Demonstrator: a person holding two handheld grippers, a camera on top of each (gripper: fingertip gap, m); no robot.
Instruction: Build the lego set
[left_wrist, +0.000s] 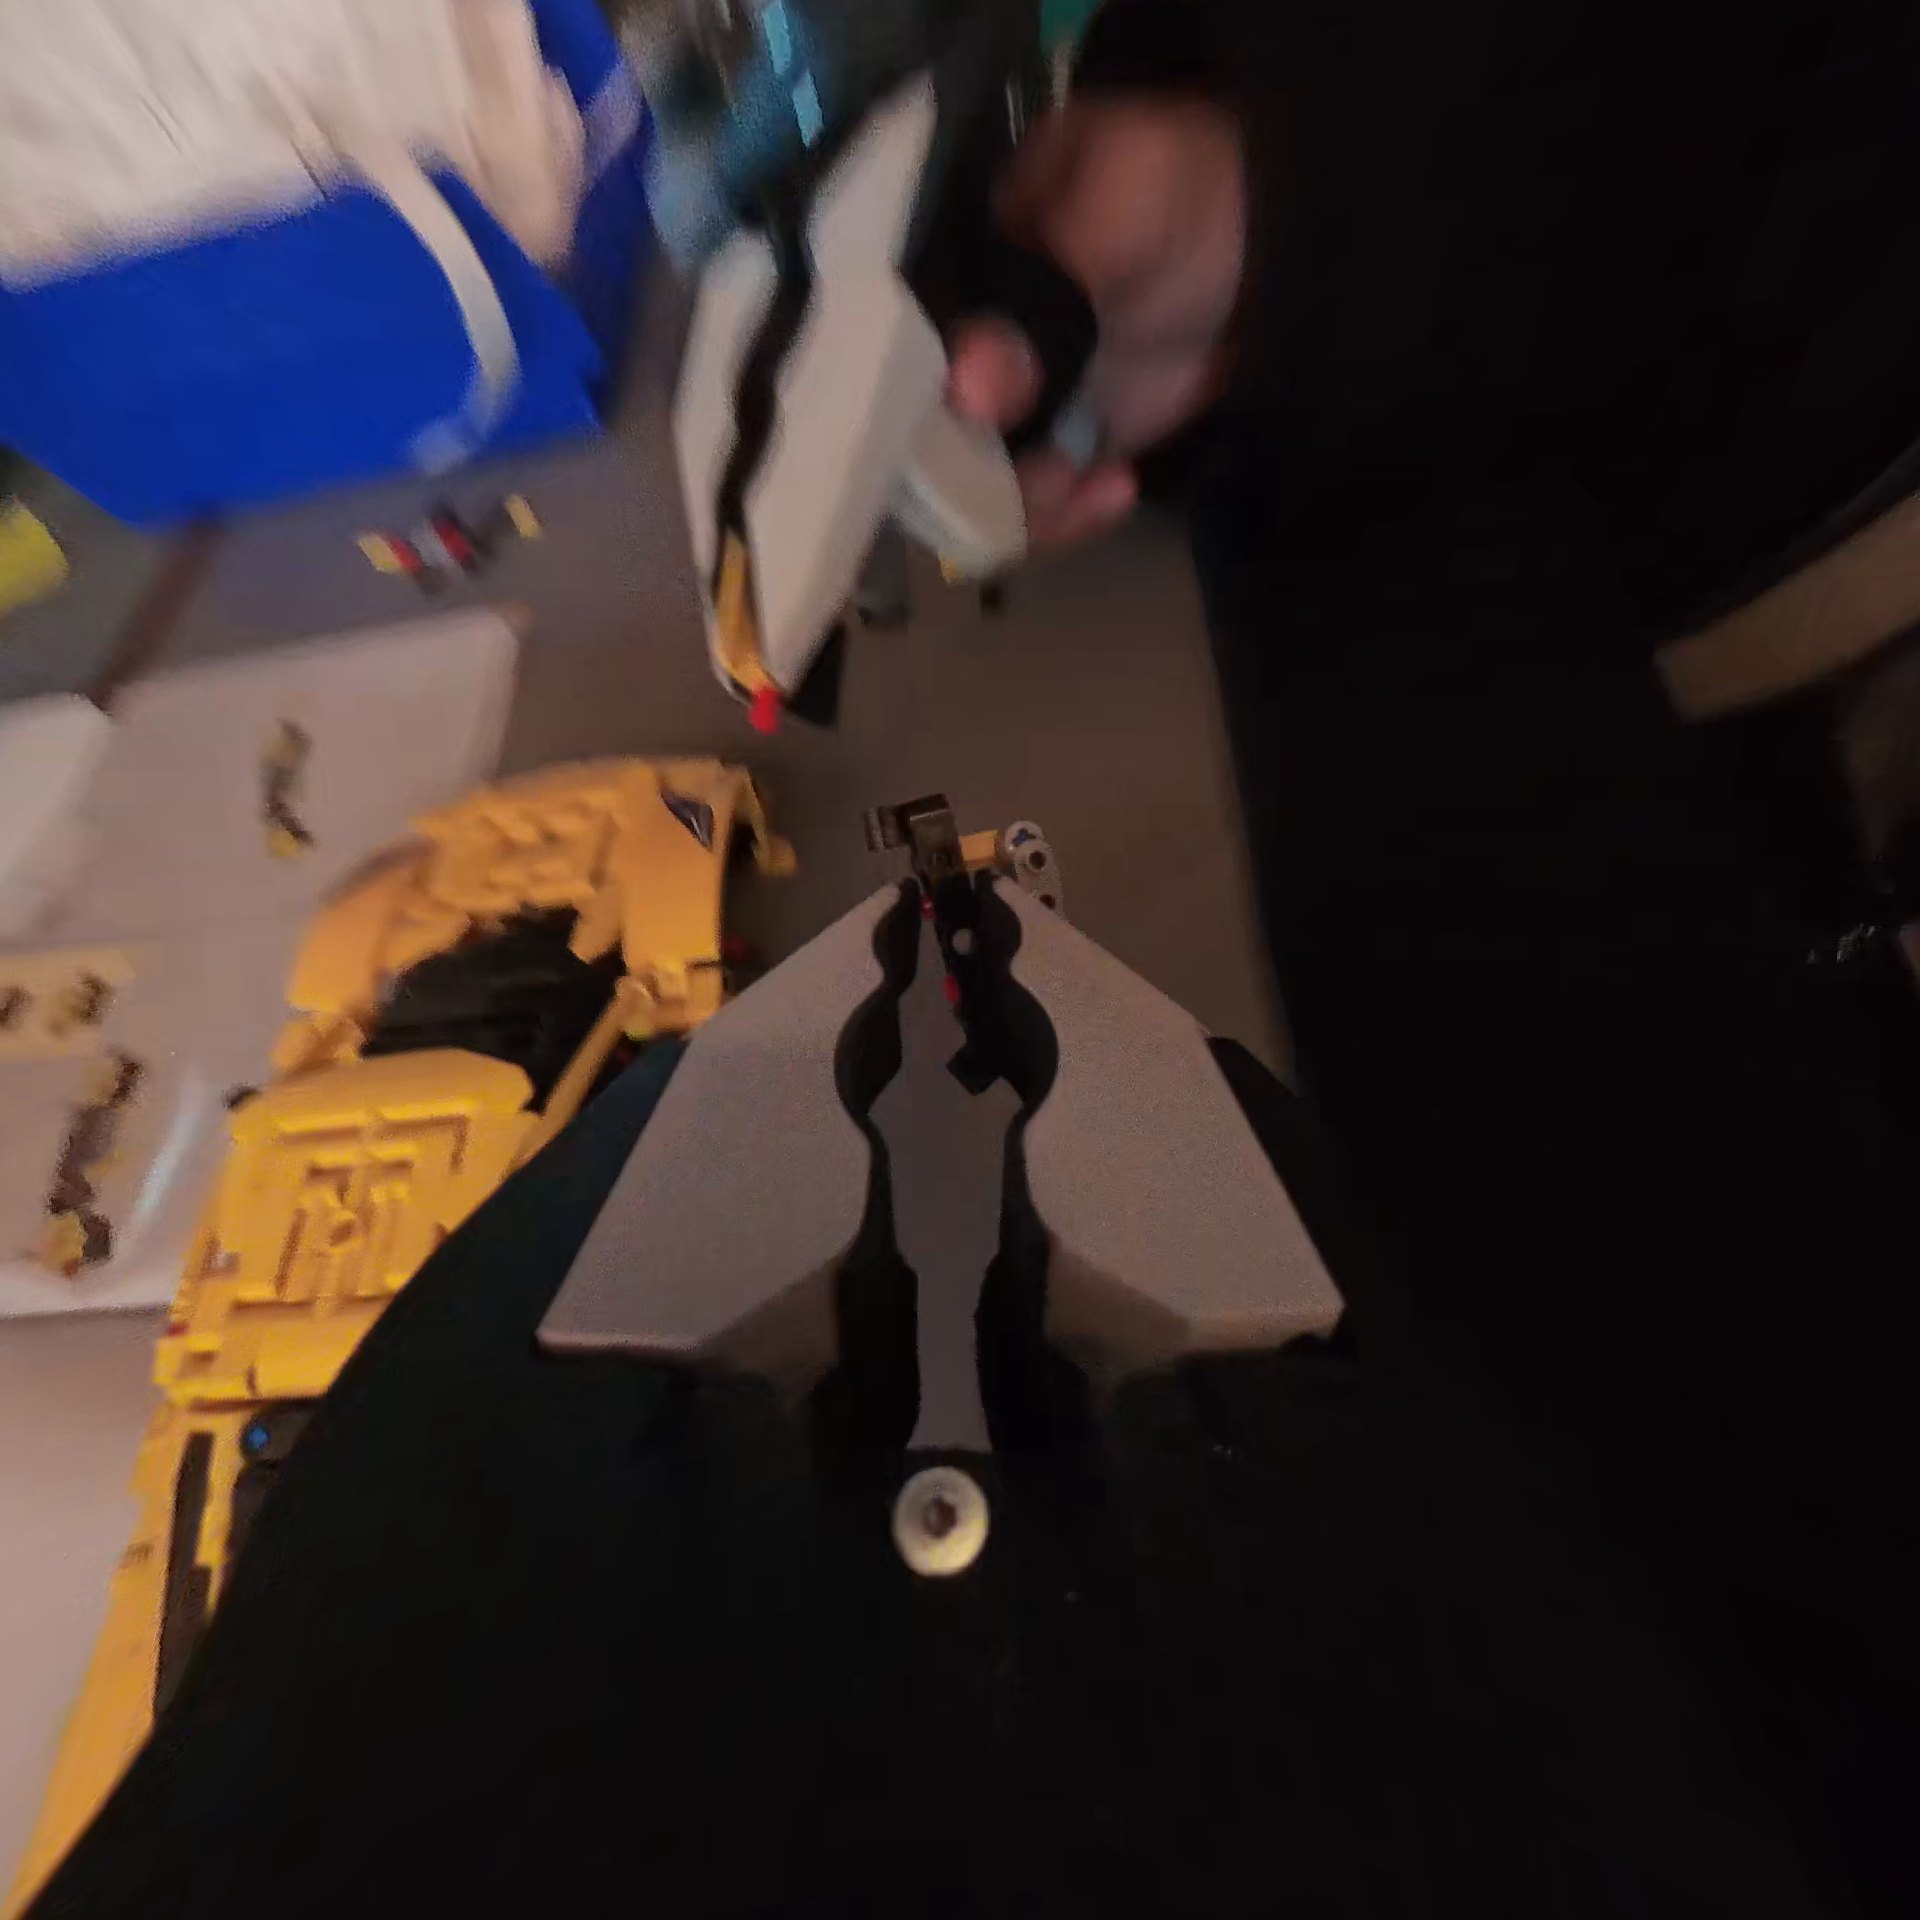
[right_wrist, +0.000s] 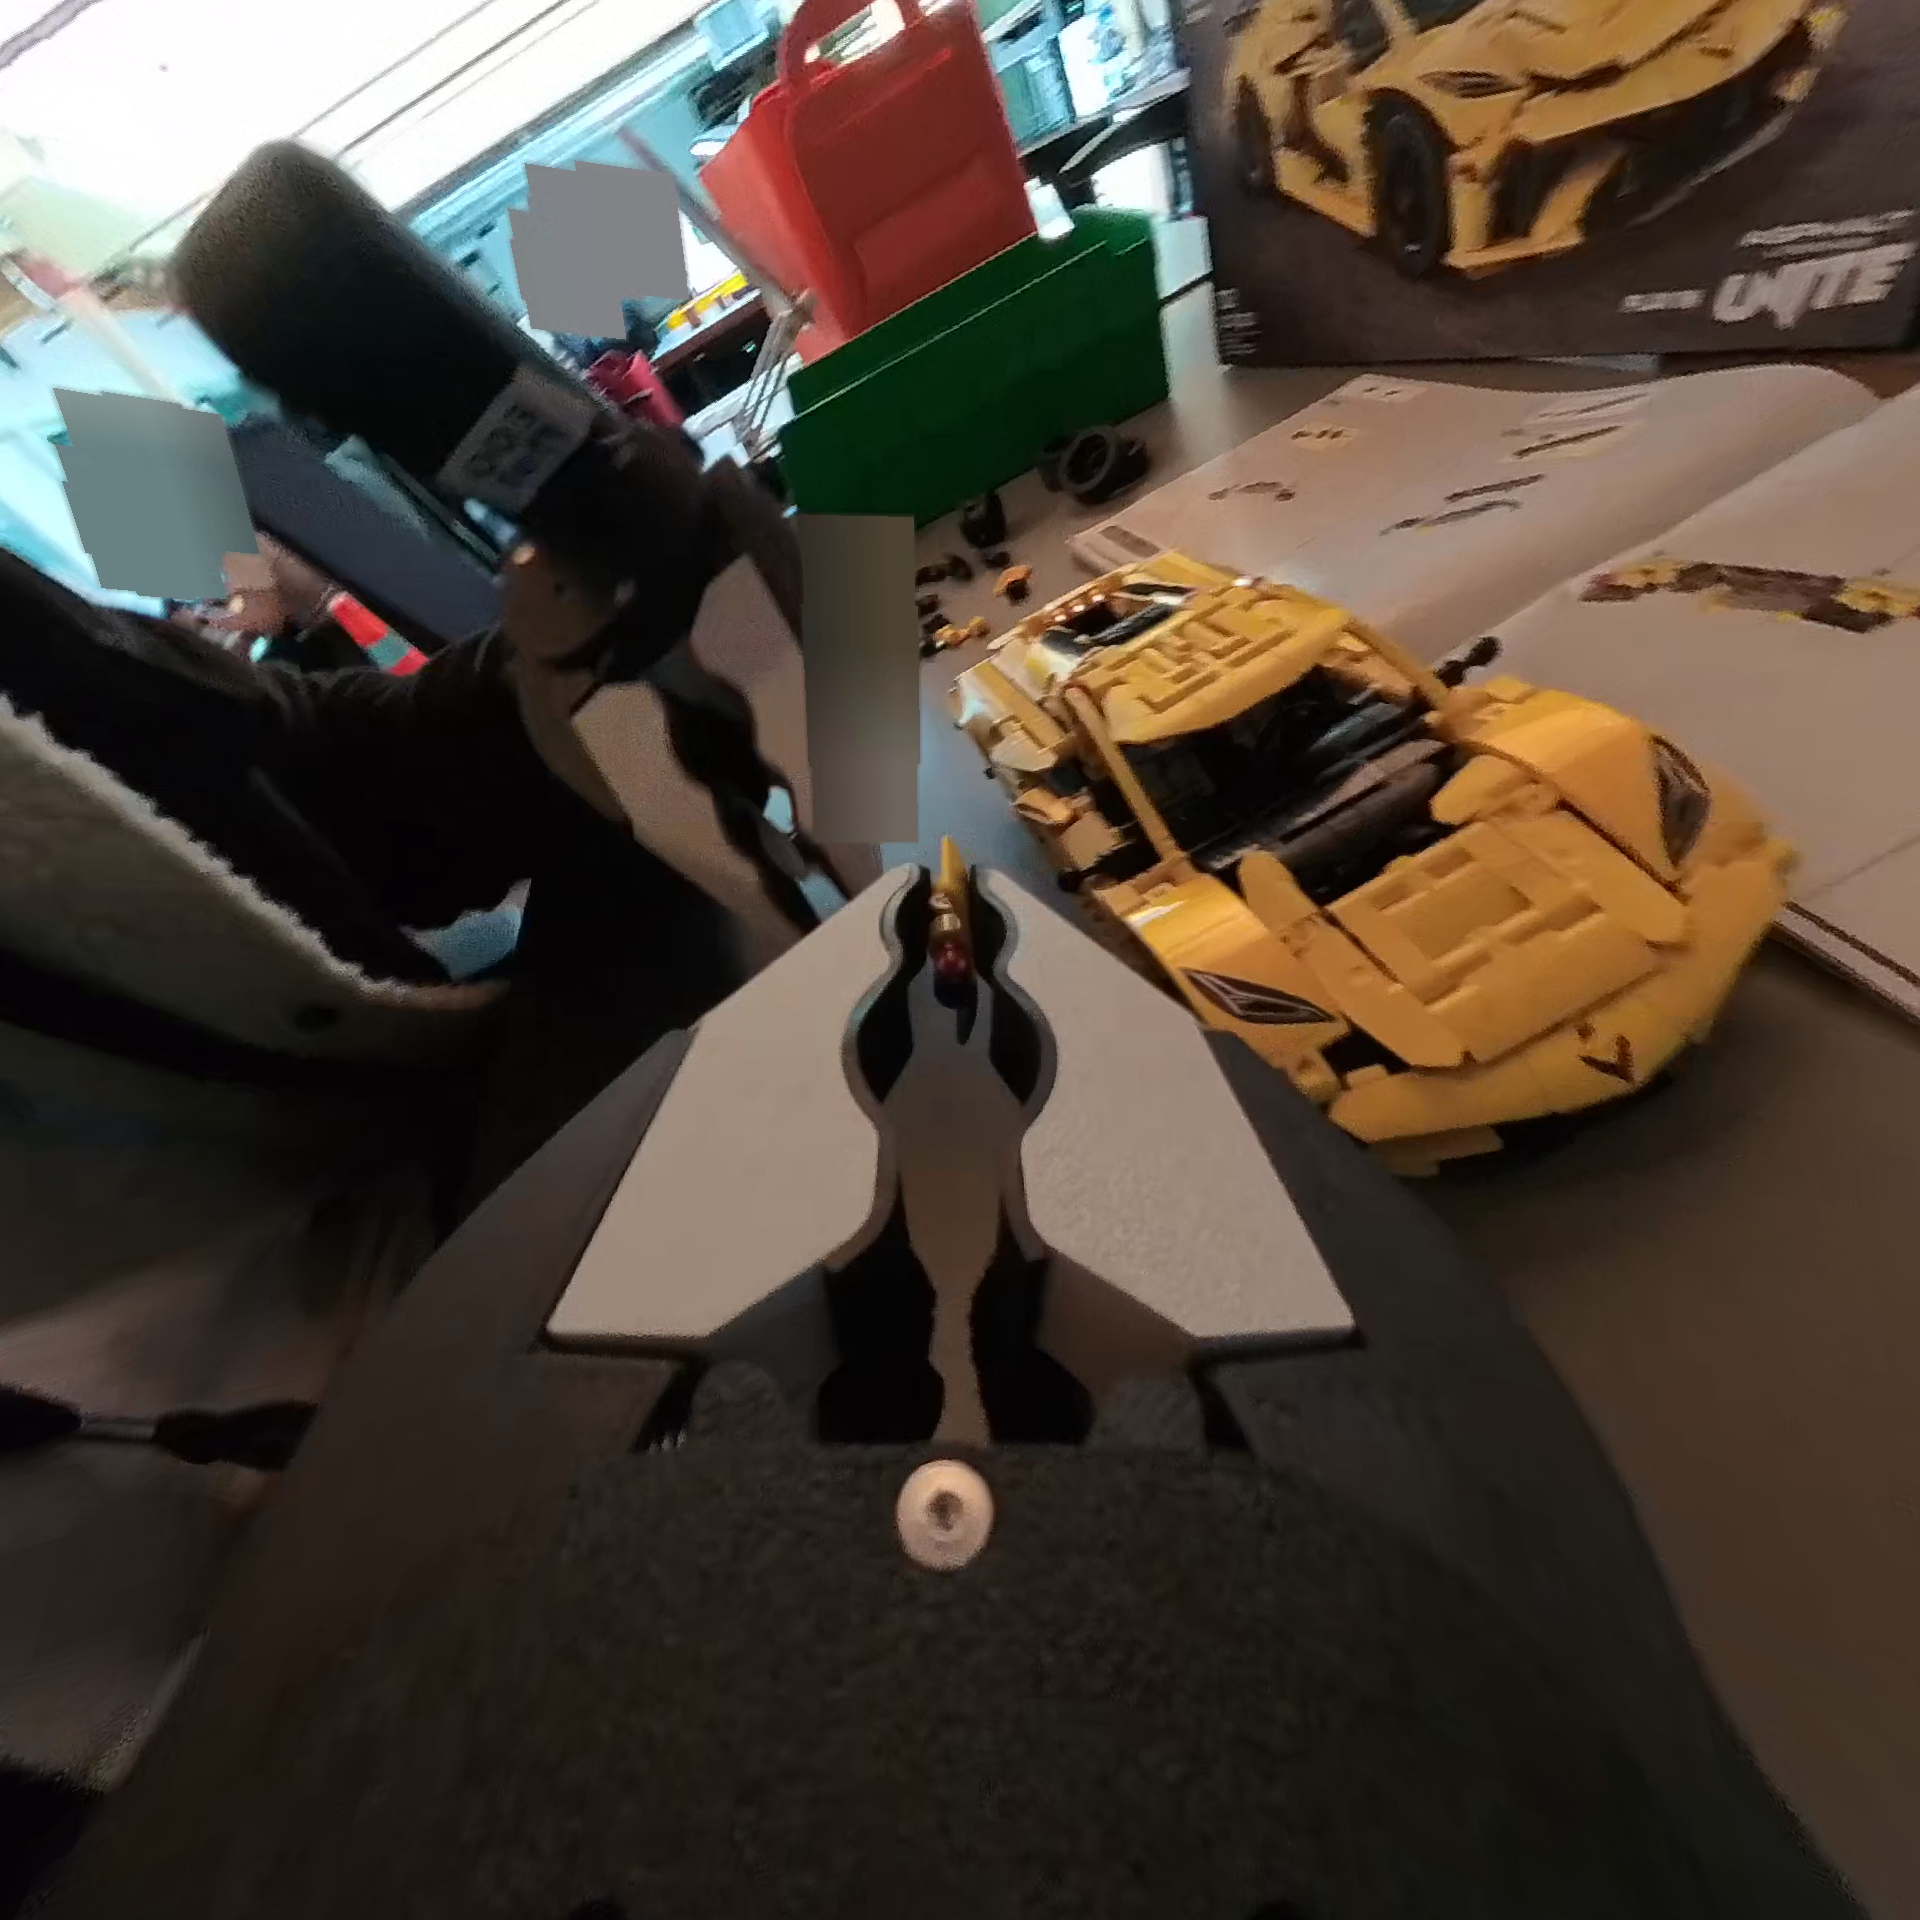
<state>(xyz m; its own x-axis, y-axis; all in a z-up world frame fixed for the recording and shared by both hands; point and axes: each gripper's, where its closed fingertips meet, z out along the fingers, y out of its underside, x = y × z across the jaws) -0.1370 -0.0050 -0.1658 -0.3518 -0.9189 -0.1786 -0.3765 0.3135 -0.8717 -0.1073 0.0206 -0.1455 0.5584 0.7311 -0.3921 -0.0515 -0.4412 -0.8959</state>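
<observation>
Lying along the grey bench (right_wrist: 1558, 1299), the yellow lego car (right_wrist: 1382, 883) points its nose toward the near edge, long axis running away to the set's box (right_wrist: 1558, 177) and green bin (right_wrist: 966, 384); an open instruction booklet (right_wrist: 1662, 499) lies beside it. The left gripper (left_wrist: 951, 894) is clenched on a black-and-yellow subassembly (left_wrist: 951, 847), held above the bench. The right gripper (right_wrist: 948, 894) grasps a small yellow-and-red piece (right_wrist: 948, 904), tip up.

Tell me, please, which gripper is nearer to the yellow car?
Left. The left gripper, shut on a small black assembly, hangs just beside the car. The right gripper, shut on a yellow piece, is farther off, above the table.
</observation>
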